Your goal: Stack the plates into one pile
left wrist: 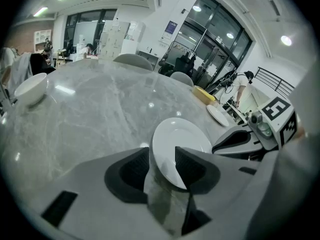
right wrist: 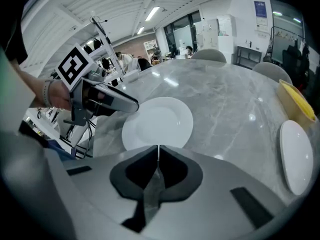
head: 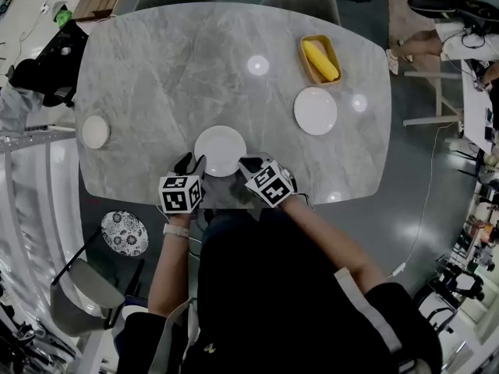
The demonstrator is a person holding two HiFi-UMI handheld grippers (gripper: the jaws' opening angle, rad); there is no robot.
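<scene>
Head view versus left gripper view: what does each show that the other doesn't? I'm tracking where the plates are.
Only the head view shows the left claw from outside and a patterned plate off the table, low at the left. Only the left gripper view shows that claw's jaws standing apart with the rim of the near plate between them. Both show the near plate, the second plate, the small bowl, the yellow dish and the right claw.
</scene>
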